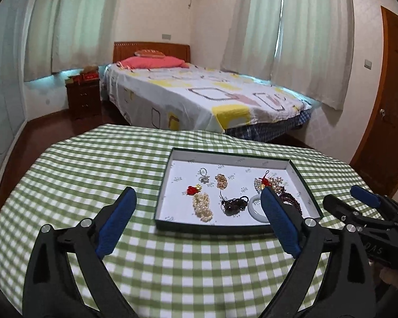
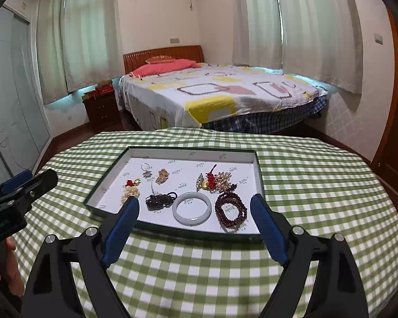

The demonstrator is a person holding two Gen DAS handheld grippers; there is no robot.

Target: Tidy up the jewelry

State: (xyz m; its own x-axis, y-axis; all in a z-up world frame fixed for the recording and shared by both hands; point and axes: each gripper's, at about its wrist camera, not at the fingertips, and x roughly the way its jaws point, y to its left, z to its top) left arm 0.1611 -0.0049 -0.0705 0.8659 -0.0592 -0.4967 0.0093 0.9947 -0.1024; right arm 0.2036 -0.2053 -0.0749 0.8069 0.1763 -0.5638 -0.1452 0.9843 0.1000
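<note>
A shallow green-rimmed tray (image 2: 260,182) with a white floor lies on the checked table (image 2: 318,185). In it lie a pale jade bangle (image 2: 191,208), dark red bead bracelets (image 2: 230,208), a black bead bracelet (image 2: 160,200), a pearl string (image 1: 203,206), a gold-and-red cluster (image 2: 215,181), a small gold piece (image 2: 161,176) and a ring (image 2: 145,166). My right gripper (image 2: 195,202) is open and empty at the tray's near edge. My left gripper (image 1: 199,194) is open and empty, left of the tray (image 1: 161,193). The right gripper shows in the left wrist view (image 1: 345,198).
The table wears a green-and-white checked cloth (image 1: 92,164). Beyond it stand a bed (image 2: 220,95), a wooden nightstand (image 2: 100,111) and curtained windows (image 2: 318,26). A wooden door (image 1: 384,92) is at the right.
</note>
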